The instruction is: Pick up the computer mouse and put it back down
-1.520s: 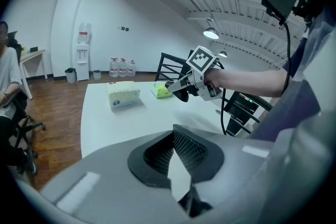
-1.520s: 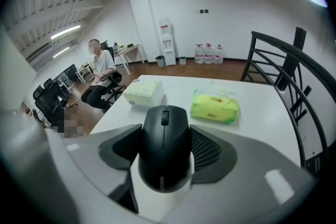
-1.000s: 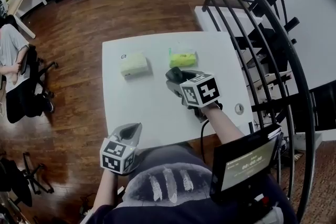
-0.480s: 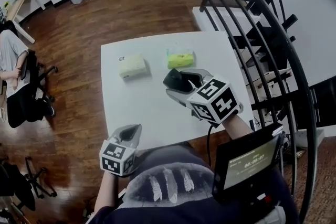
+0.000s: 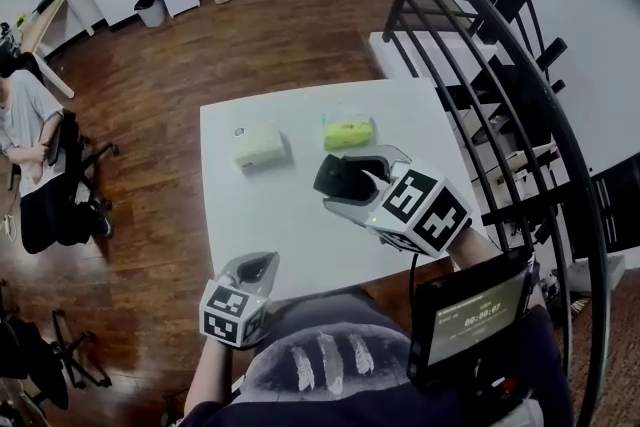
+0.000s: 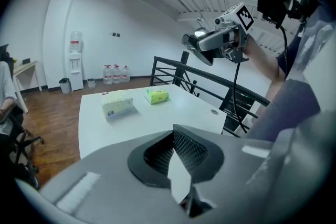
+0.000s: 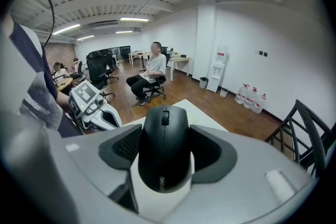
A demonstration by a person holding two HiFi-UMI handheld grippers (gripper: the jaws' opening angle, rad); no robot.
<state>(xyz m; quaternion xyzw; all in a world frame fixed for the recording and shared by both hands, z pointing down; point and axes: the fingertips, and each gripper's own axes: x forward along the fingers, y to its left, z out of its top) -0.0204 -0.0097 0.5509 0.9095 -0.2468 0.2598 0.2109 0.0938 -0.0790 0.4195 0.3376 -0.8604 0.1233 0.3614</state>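
- Right gripper clamped the smooth, rounded black mouse between textured dark pads, held above the white desk, nearer its right edge.
- Left gripper, jaws together and empty, hung off the near edge.

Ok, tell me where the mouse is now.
In the head view, the mouse sits in the right gripper, held over the table near the green pack.

Matt black plastic mouse, smooth white table, glossy wooden floor, black metal railing.
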